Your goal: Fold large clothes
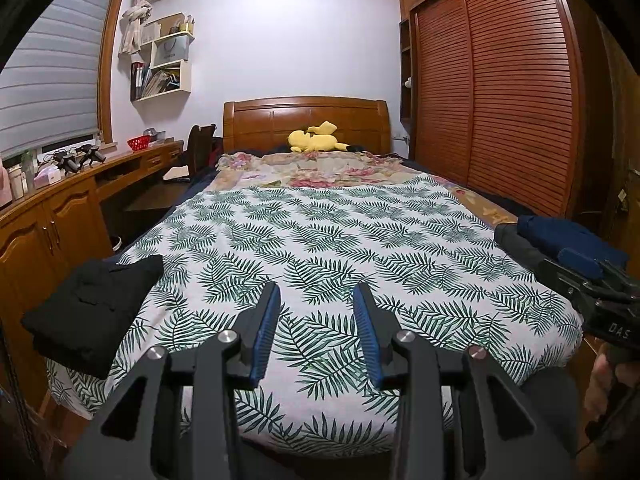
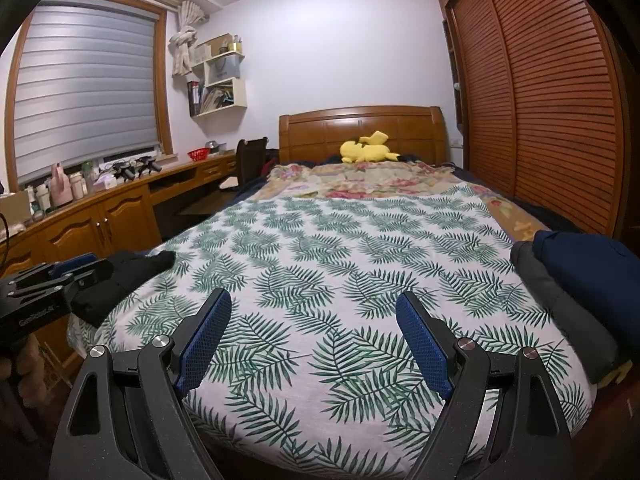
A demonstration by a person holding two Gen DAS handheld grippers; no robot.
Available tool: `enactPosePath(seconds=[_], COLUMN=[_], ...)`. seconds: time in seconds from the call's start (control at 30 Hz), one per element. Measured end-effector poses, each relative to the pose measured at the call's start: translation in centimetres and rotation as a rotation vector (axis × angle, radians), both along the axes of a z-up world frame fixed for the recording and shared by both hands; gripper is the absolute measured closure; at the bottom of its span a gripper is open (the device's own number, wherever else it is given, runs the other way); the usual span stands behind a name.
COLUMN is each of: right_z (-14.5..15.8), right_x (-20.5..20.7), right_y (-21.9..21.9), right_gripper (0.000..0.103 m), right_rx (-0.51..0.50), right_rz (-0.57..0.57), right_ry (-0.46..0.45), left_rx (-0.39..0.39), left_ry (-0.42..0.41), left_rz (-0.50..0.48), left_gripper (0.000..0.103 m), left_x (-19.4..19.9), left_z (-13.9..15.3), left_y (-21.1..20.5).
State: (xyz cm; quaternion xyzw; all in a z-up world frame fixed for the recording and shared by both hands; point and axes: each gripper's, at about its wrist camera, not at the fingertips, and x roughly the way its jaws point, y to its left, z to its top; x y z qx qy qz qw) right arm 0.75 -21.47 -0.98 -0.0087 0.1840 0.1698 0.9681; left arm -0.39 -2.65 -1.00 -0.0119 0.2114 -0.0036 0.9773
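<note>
A folded black garment (image 1: 92, 312) (image 2: 120, 280) lies on the near left corner of the bed. On the right edge sits a heap of clothes, a navy piece (image 1: 560, 232) (image 2: 588, 276) on top of a grey one (image 1: 516, 244) (image 2: 560, 308). The leaf-print sheet (image 1: 320, 232) (image 2: 320, 248) between them is bare. My left gripper (image 1: 317, 288) hovers over the near edge, open part way, nothing between its blue pads. Further right, my right gripper (image 2: 314, 296) stands wide open and holds nothing. Each gripper's body shows at the other view's edge.
A yellow plush toy (image 1: 314, 140) lies by the wooden headboard (image 1: 304, 120), with a floral blanket (image 1: 312, 168) below it. A slatted wardrobe (image 1: 500, 100) lines the right side. A wooden desk (image 1: 80, 192) with cabinets and a chair (image 1: 200, 148) runs along the left under the window.
</note>
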Motion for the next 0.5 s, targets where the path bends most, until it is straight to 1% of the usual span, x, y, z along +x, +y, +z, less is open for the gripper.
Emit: enactPosePath(seconds=[0.5], right_z=[-0.01], right_x=[-0.03], right_y=[-0.03], right_gripper=[0.017], right_rx=[0.002], right_rz=[0.000], right_ry=[-0.001], left_rx=[0.000], left_ry=[-0.013], left_rz=[-0.006], left_gripper=[0.066], left_x=[-0.60], left_z=[0.48], left_y=[-0.45])
